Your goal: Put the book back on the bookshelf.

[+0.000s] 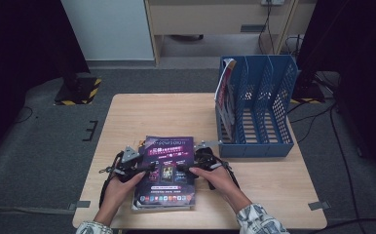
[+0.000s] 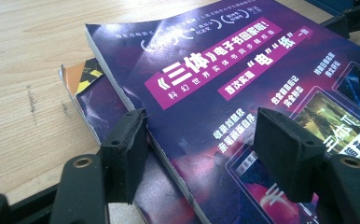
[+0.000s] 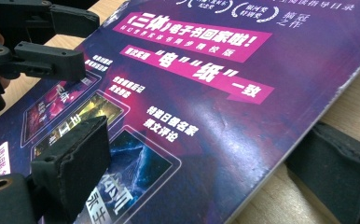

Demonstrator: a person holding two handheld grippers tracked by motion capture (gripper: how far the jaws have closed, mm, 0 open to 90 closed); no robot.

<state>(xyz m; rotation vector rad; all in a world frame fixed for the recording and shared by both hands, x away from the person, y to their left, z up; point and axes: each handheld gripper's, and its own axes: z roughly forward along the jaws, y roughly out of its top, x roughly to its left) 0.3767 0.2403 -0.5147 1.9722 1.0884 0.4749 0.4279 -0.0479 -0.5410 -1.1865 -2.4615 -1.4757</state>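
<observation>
Purple magazine [image 1: 165, 168] sits near edge of table [image 1: 127, 117], atop second one. Left gripper [image 2: 206, 140] and right gripper [image 3: 225, 163] each straddle a side edge, jaws part-open, not pinching yet. Probably lifting it level toward blue rack [image 1: 256, 105] far right.

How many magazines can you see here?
3: the purple magazine on top of the table stack, another magazine beneath it, and one standing in the blue file rack. More may be hidden.

High view looks down over the table [image 1: 127, 112]; both gripper views closely share the purple magazine [image 2: 225, 93]
</observation>
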